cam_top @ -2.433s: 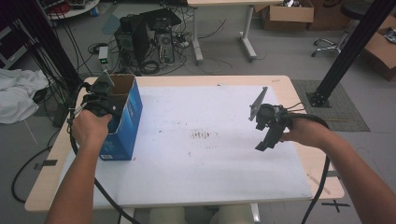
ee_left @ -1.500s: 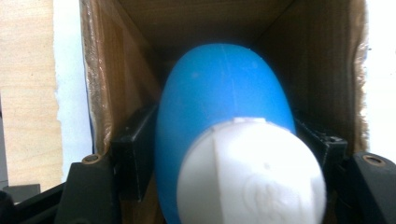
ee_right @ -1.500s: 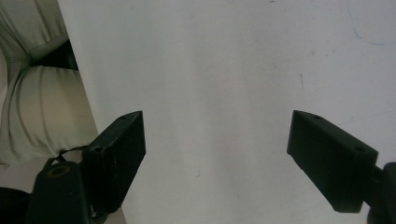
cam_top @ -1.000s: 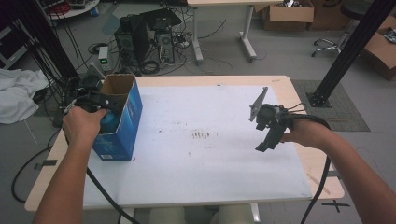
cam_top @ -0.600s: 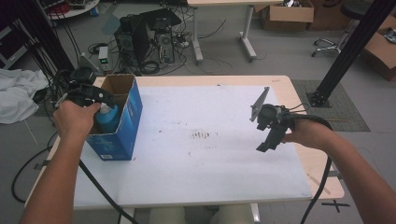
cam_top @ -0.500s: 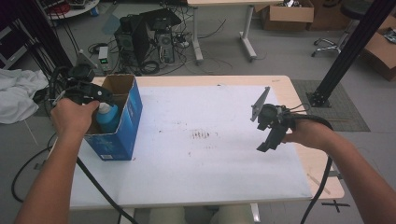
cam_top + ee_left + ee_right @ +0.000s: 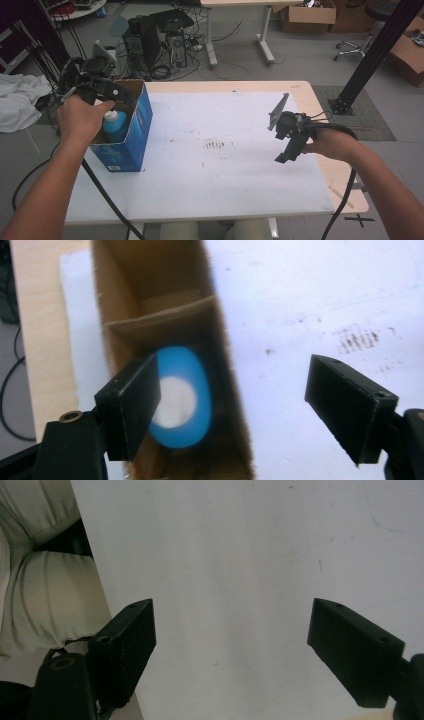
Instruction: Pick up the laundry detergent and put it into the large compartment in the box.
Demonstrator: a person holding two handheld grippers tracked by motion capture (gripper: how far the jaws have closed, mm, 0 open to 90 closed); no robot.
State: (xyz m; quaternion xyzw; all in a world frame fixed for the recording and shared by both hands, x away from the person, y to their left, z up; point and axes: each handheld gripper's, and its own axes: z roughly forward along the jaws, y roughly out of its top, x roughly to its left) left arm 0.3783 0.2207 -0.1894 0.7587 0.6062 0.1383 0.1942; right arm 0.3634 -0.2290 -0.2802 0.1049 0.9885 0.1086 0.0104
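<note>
Left gripper (image 7: 232, 405) hangs wide over the box (image 7: 134, 140) — centre it on the bottle (image 7: 176, 397) (white cap up) before descending; right gripper (image 7: 230, 650) idles wide.

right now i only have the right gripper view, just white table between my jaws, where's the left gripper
Observer: The left gripper hangs over the open blue box at the table's left edge.
Operator: anything in that box
Observer: A blue bottle with a white cap stands upright inside it, seen from above in the left gripper view.
Operator: is it gripped
Observer: No, the left jaws stand wide open above it.
</note>
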